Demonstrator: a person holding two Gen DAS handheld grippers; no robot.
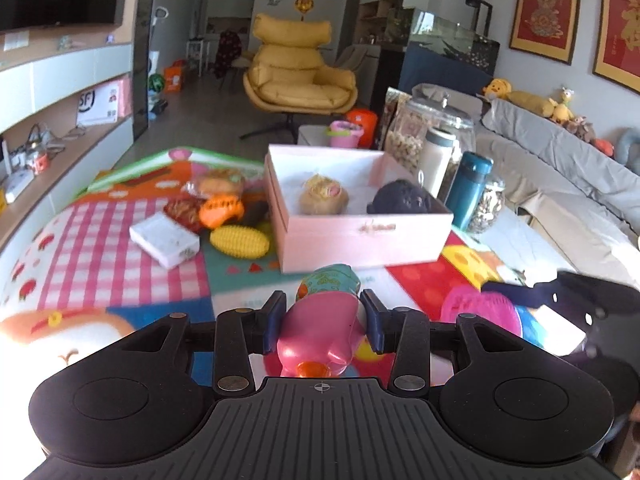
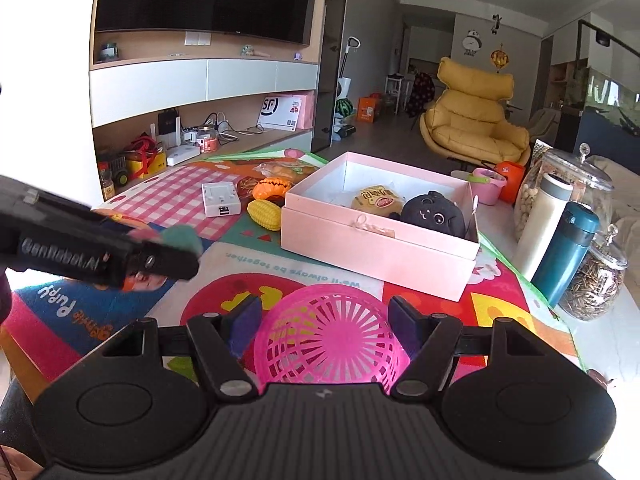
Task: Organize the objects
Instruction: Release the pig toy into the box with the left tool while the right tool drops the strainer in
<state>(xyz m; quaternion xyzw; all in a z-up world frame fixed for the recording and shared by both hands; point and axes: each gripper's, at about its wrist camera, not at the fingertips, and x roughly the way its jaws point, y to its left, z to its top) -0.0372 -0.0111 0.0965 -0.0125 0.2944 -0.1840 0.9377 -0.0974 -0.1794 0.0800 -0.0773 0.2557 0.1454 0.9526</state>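
1. The white box [image 1: 165,240] lies on the checked mat at the left of the left wrist view. It looks stiff and light, I think. Its short sides look best to pinch.
2. The yellow corn toy [image 1: 240,241] lies just right of it, with an orange toy [image 1: 221,210] behind. The corn looks bumpy and hard, so it may roll. Take it across the middle.
3. The left tool [image 1: 324,322] sits at the bottom middle of that view. It is narrow and squeezes a pink toy [image 1: 320,336] with a teal top. The toy looks smooth and maybe slippery.
4. The pink box [image 1: 360,236] stands open on the counter, above the middle. A tan plush and a black plush [image 1: 400,199] lie inside. They look soft.
5. In the right wrist view, the right tool [image 2: 324,322] at the bottom middle holds a pink basket [image 2: 328,336], one pad on each side. It looks thin and bendy, so squeeze gently.
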